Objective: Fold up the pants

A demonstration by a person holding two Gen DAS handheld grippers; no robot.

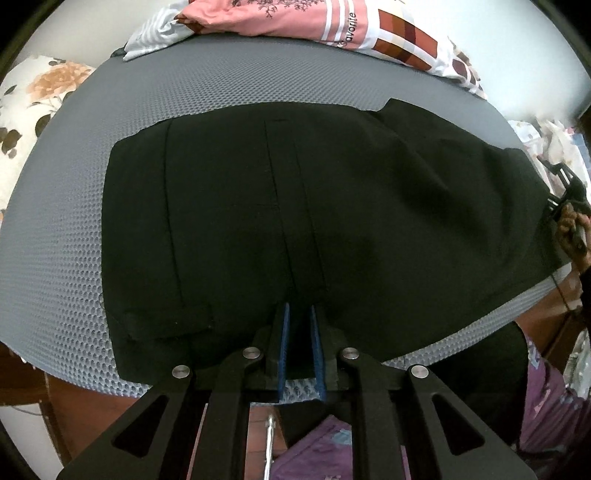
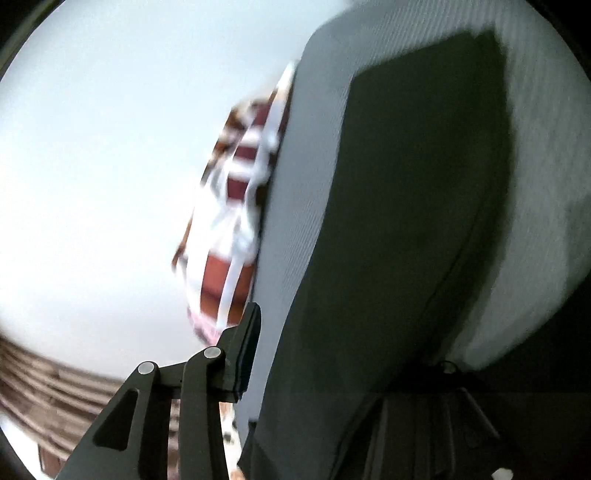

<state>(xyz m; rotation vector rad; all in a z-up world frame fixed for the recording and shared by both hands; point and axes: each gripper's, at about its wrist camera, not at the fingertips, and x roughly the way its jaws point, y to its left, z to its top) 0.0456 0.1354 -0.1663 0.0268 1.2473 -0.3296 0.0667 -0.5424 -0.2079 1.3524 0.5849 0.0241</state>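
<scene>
On grey mat [image 1: 229, 85]: black pants [image 1: 295, 206] folded flat. Left gripper [image 1: 301, 332] nearly closed, pinching near hem. Right gripper [image 2: 343, 369] part open, holding nothing visible. Fold mid-way; next regrip right-side end.

- Grey mat [image 1: 229, 88] bare on the far strip and the left side: open passage there.
- Black pants [image 1: 295, 206] cover the mat's middle and the right edge.
- Far edge blocked by piled pink cloth [image 1: 258, 18] and a checked pillow [image 1: 413, 37].
- Floral cushion [image 1: 33, 103] just beyond the left rim.
- Person's hand [image 1: 572, 229] with the other gripper crowds the right edge.
</scene>
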